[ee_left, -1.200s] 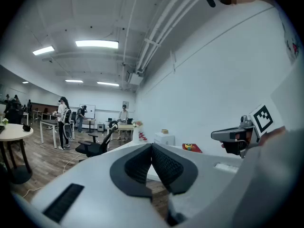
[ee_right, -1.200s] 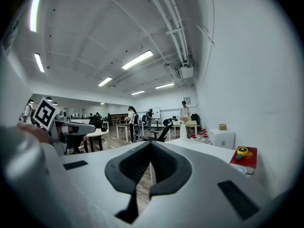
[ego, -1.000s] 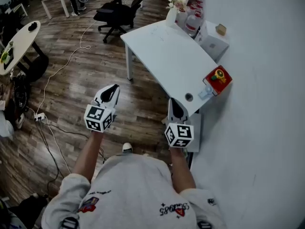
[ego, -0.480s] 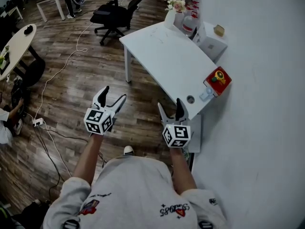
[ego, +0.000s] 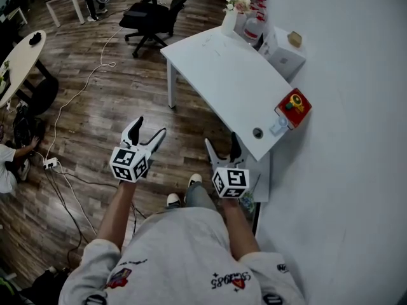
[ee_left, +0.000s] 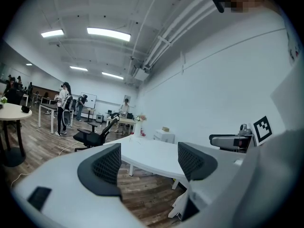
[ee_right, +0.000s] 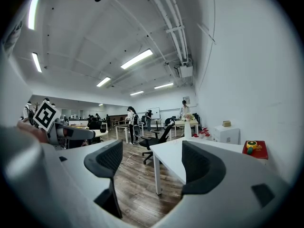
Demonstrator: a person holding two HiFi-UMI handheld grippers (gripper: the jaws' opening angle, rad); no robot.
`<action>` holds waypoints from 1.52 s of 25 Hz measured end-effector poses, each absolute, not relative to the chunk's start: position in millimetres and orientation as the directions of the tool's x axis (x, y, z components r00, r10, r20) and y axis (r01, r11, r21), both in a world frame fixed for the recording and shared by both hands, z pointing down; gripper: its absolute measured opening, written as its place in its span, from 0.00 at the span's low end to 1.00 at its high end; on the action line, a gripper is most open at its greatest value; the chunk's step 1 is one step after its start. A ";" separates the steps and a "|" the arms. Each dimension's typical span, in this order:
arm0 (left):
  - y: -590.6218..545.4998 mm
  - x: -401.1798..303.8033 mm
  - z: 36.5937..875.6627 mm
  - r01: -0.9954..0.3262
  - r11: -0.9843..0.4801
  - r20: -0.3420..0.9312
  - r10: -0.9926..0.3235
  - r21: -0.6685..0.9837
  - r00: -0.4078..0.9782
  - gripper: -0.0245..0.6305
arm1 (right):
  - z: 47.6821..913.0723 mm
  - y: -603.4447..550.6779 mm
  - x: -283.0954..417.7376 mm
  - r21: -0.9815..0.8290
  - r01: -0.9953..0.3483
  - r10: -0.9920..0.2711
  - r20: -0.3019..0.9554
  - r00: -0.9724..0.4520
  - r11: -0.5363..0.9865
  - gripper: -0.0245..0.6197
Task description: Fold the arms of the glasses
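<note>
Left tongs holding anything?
No, the left tongs, just opened, stand wide apart with nothing between them.

The head camera looks steeply down onto the white bench [ego: 222, 75]; the gripper cameras ride close behind the left tongs [ee_left: 149, 161] and right tongs [ee_right: 154, 160], facing nearly level; all three share that bench.
</note>
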State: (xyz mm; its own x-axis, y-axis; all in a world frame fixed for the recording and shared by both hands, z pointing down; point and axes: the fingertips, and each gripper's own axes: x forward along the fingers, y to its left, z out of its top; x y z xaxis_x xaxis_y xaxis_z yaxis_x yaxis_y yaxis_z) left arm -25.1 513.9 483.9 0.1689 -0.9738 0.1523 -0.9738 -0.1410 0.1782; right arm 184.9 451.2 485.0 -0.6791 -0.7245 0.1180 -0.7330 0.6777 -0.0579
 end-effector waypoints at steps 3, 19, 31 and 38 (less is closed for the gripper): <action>504.0 -31.3 491.4 -0.975 -0.135 0.162 -0.973 0.177 0.164 0.58 | 489.5 439.9 179.3 -0.064 -0.733 -0.724 0.113 -0.680 0.678 0.61; 326.7 -84.2 491.3 -0.978 -0.124 0.184 -0.971 0.170 0.155 0.58 | 496.6 256.6 128.5 -0.109 -0.735 -0.727 0.110 -0.678 0.669 0.60; 162.9 -105.0 495.8 -0.978 -0.088 0.210 -0.970 0.187 0.127 0.58 | 486.3 83.4 103.7 -0.091 -0.706 -0.699 0.098 -0.708 0.703 0.58; 105.0 -103.9 504.6 -0.975 -0.089 0.229 -0.964 0.202 0.135 0.58 | 489.7 26.3 101.3 -0.086 -0.702 -0.693 0.111 -0.712 0.707 0.58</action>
State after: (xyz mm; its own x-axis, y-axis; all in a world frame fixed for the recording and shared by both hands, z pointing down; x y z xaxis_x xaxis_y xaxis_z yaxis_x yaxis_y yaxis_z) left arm -103.9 105.0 504.6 0.1354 -0.9641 0.2286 -0.9752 -0.0890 0.2024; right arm 101.3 26.3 489.7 -0.7119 -0.6935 0.1108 -0.7020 0.7069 -0.0863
